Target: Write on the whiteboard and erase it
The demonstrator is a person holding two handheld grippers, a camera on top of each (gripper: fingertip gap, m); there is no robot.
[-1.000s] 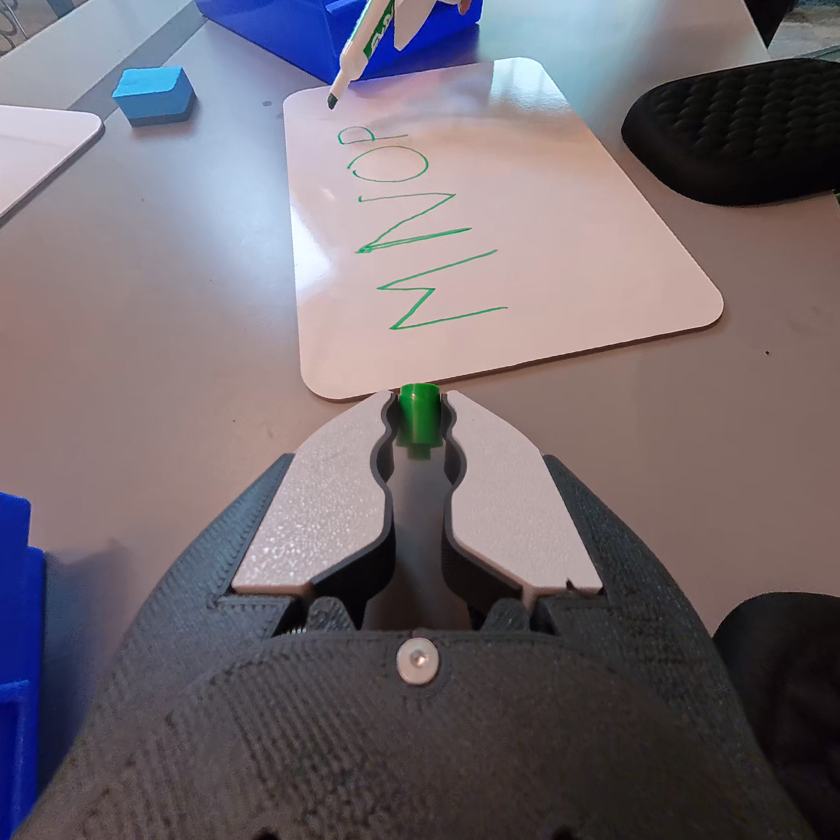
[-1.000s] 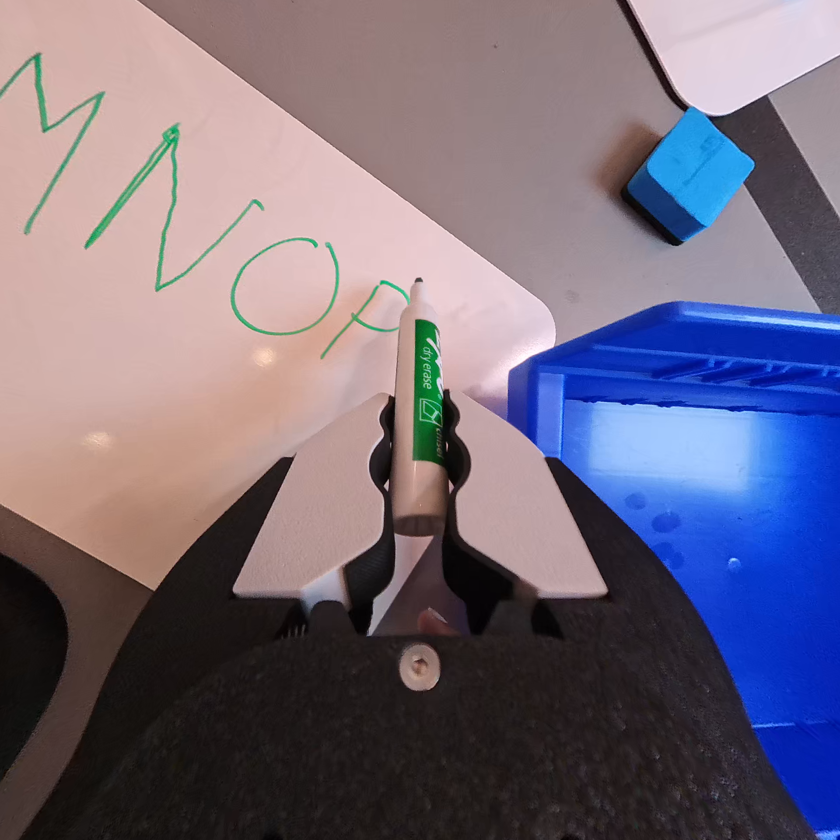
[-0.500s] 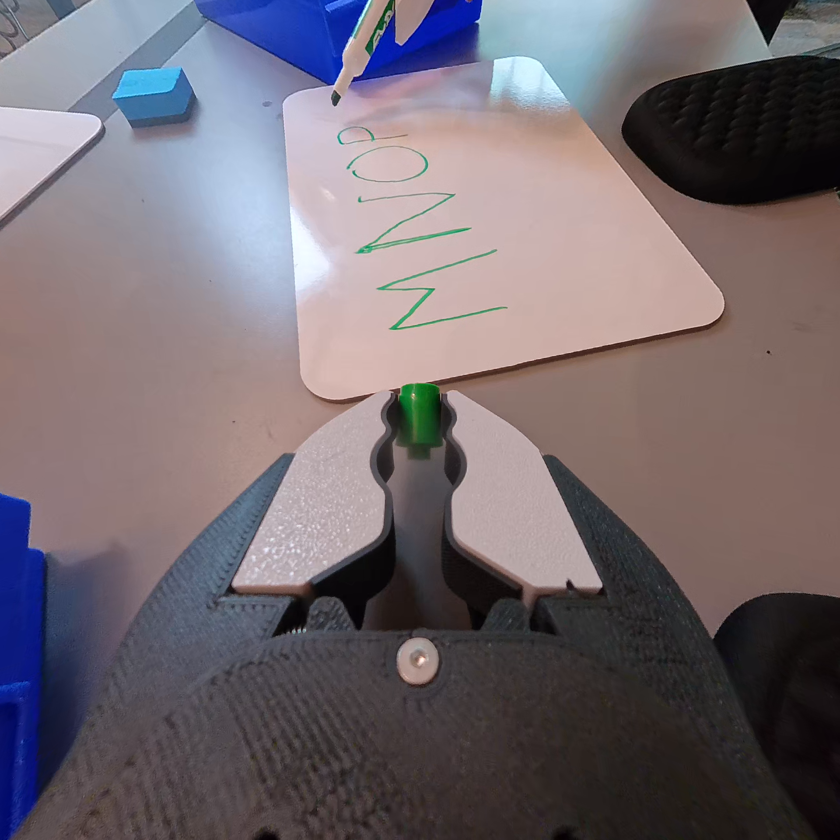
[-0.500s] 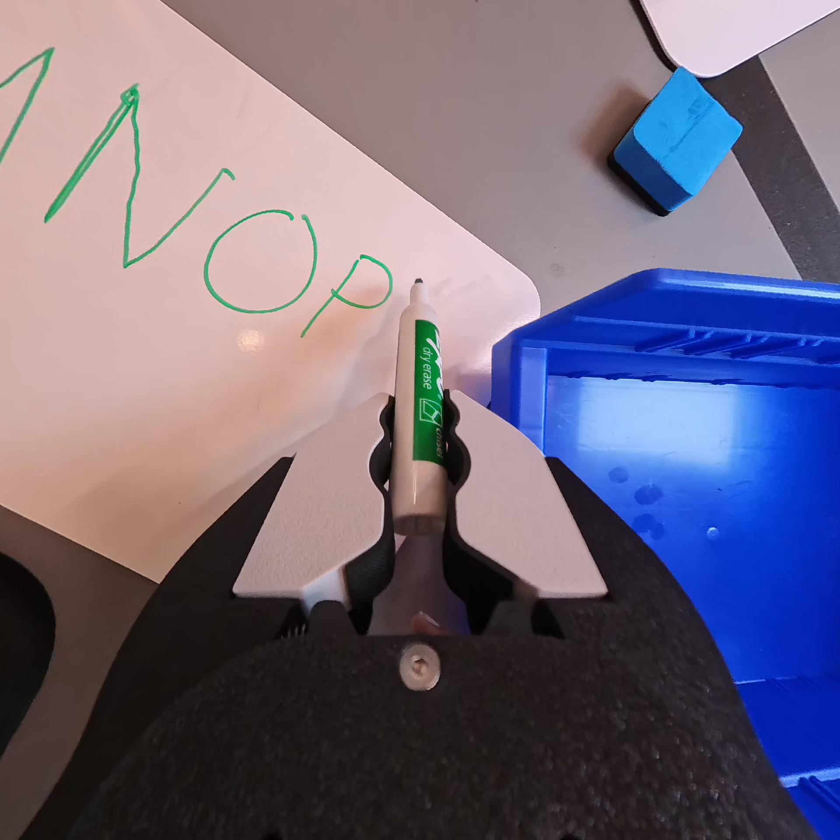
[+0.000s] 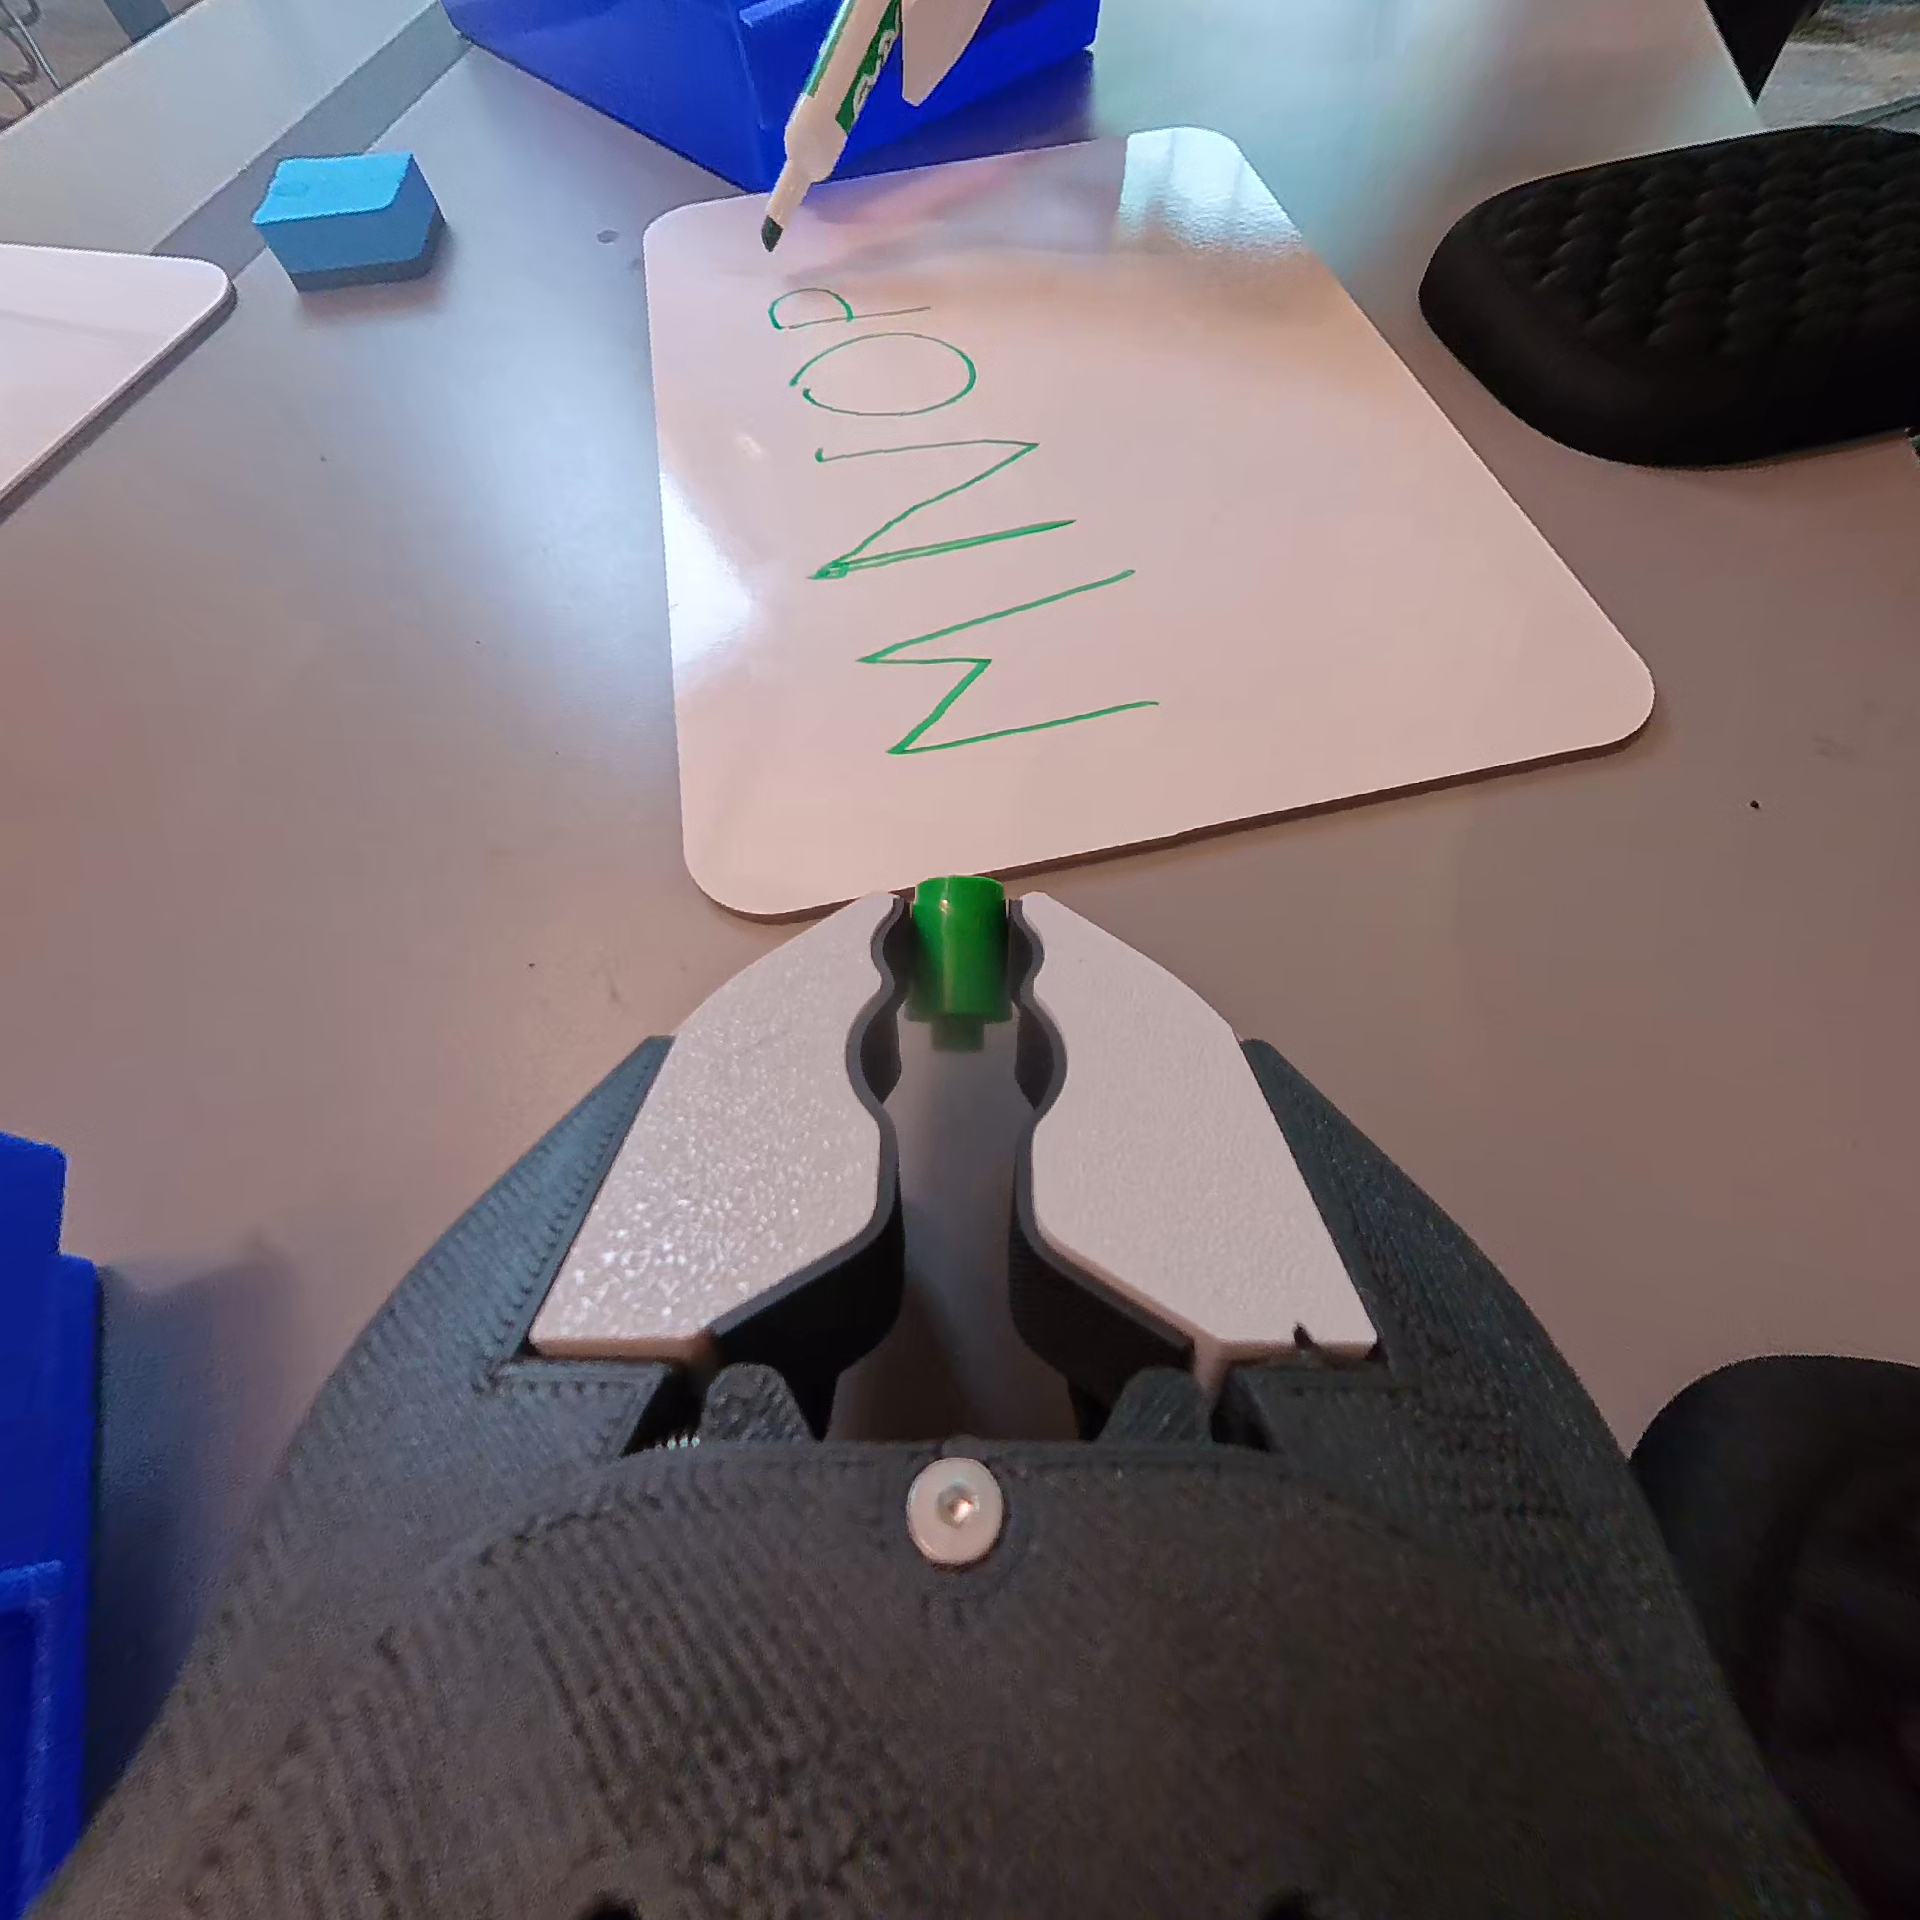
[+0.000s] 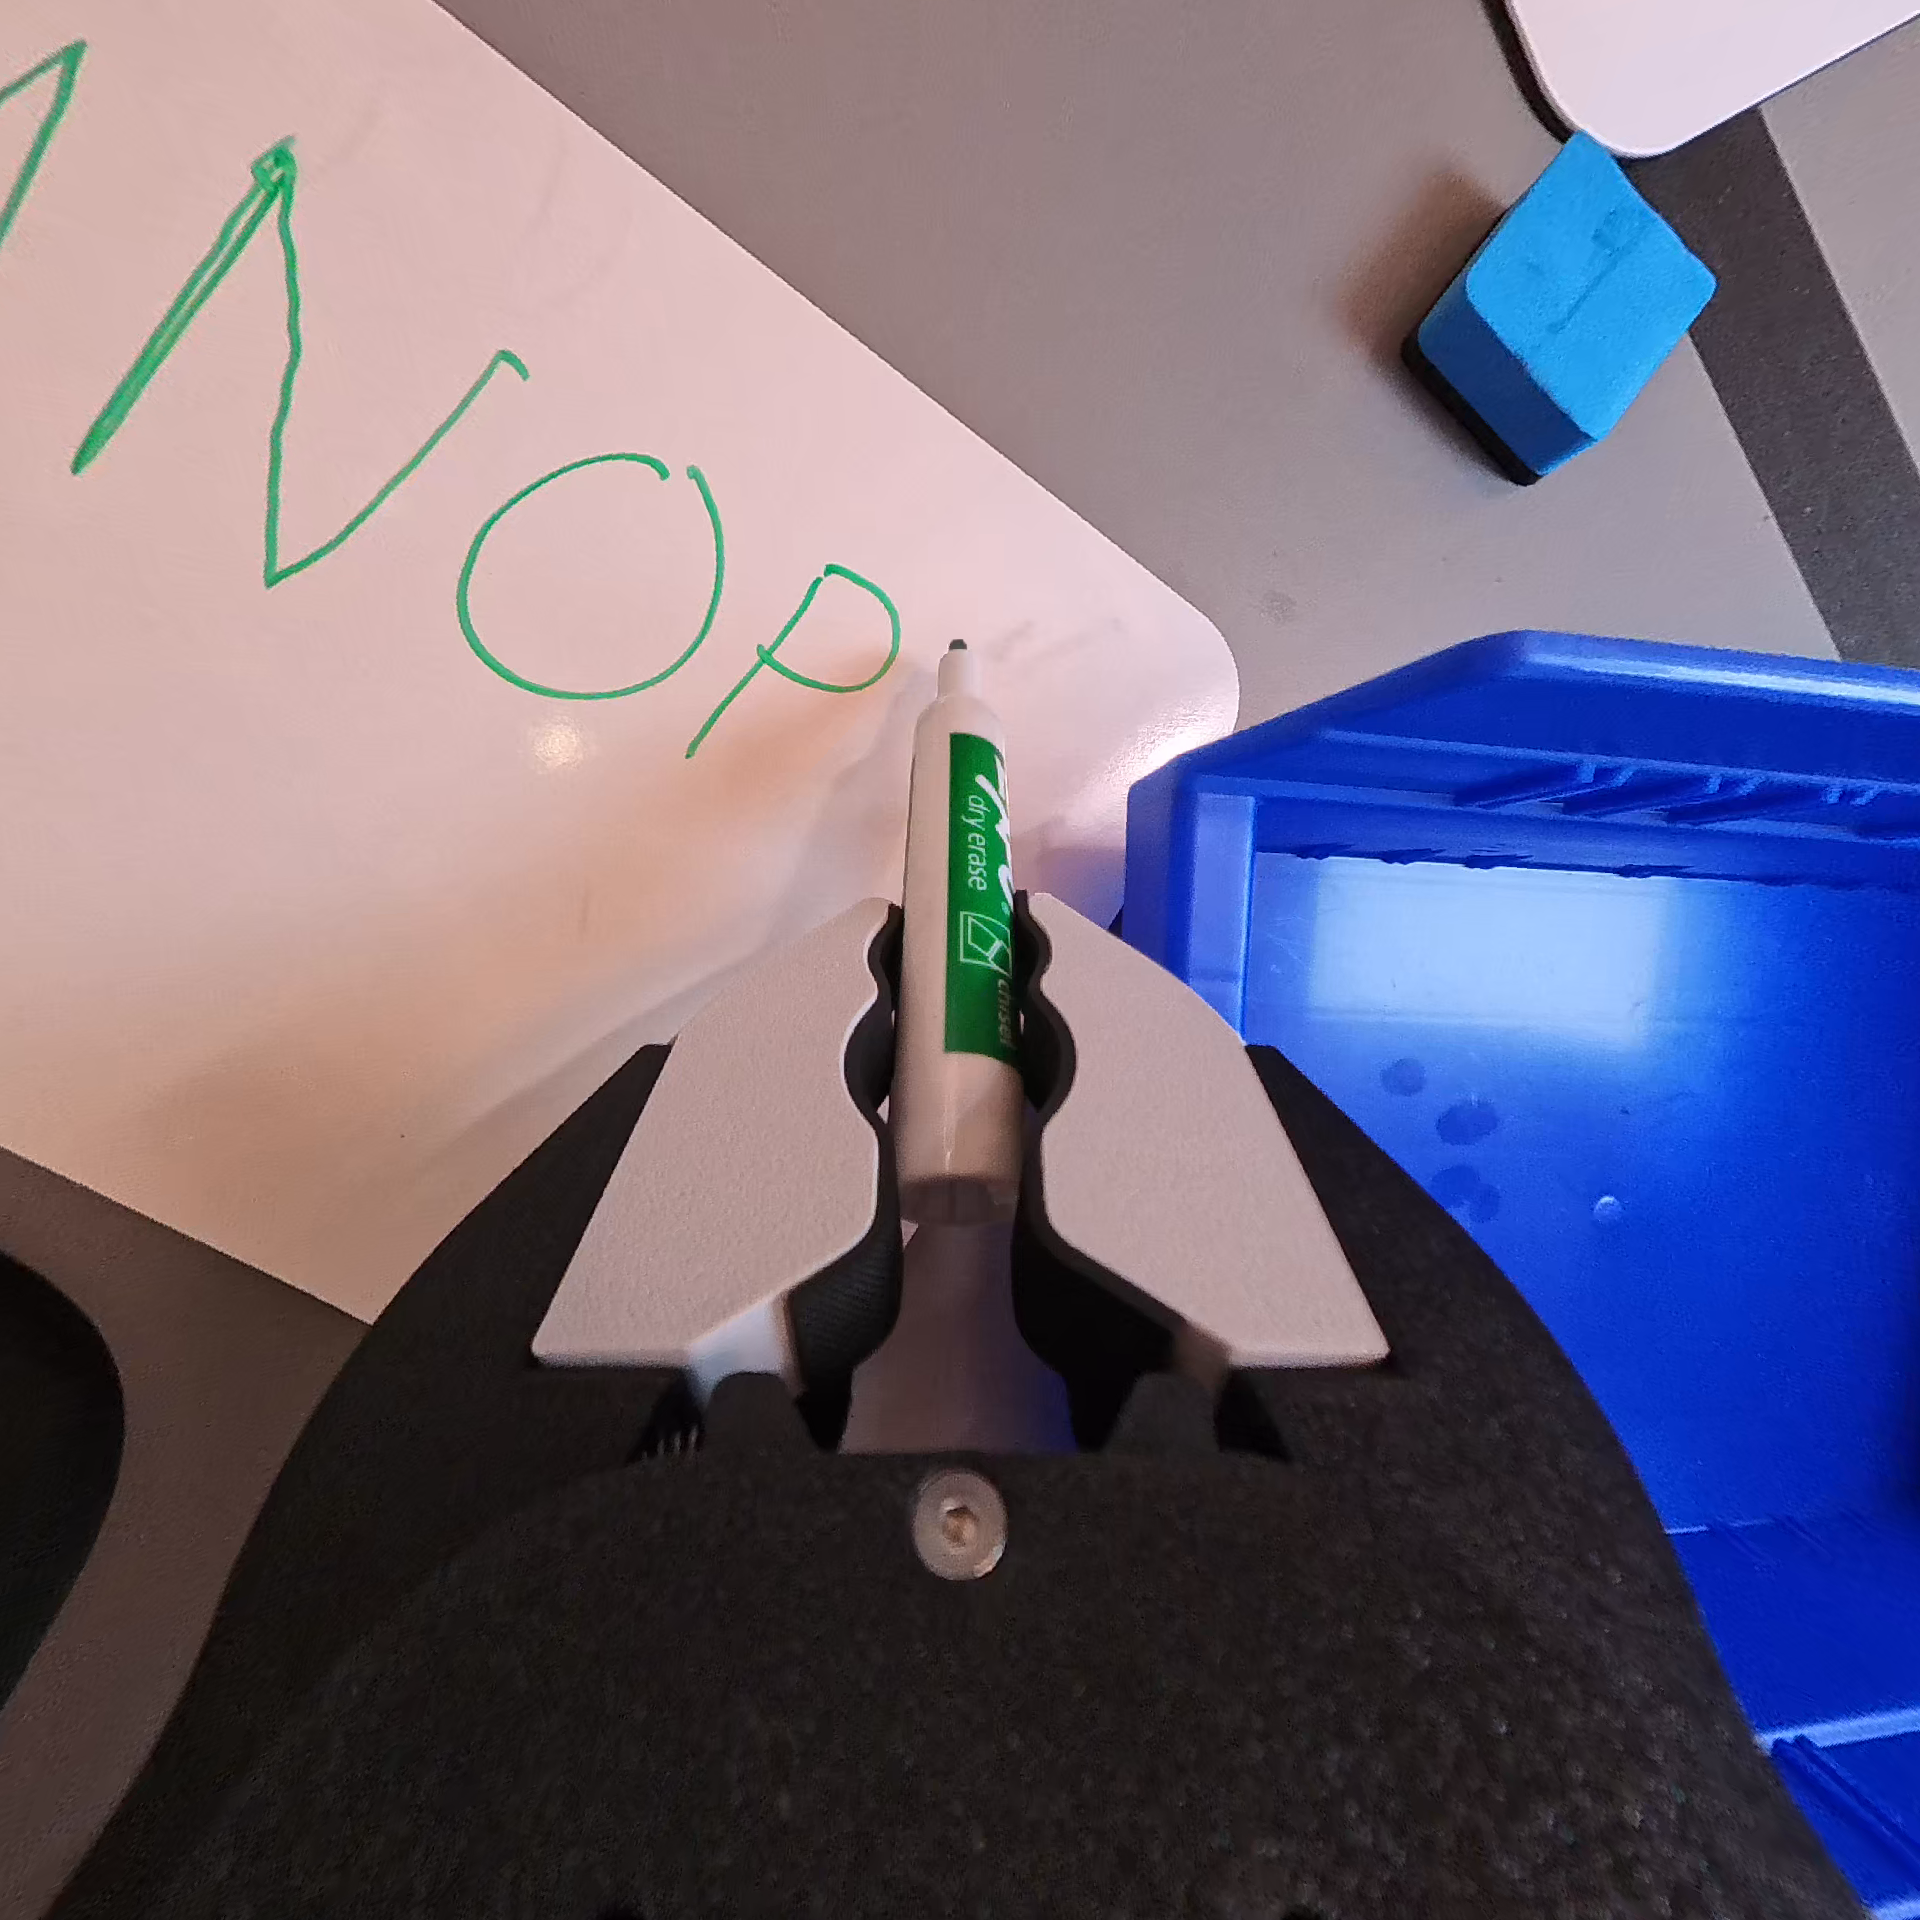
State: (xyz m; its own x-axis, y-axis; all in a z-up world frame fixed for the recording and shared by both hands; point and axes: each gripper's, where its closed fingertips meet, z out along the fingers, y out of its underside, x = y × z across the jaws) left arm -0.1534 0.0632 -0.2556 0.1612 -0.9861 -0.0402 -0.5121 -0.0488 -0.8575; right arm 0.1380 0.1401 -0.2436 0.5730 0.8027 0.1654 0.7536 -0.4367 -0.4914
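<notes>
**Marker tip and cap must meet across the board**

The left tongs [image 5: 956, 940] grip the green cap [image 5: 954, 956] at the whiteboard's [image 5: 1299, 540] near edge. At the far edge the right tongs [image 6: 956, 935] clamp the marker [image 6: 951, 935], tip angled down towards the board's corner. The eraser [image 5: 348, 213] lies beyond on the surface [image 5: 312, 675], nearer the right tongs.

Bright even light; glare patches on whiteboard [image 5: 1195, 540]; soft shadows on tabletop [image 5: 312, 727]; wide-angle bending at edges; sharp focus.
</notes>
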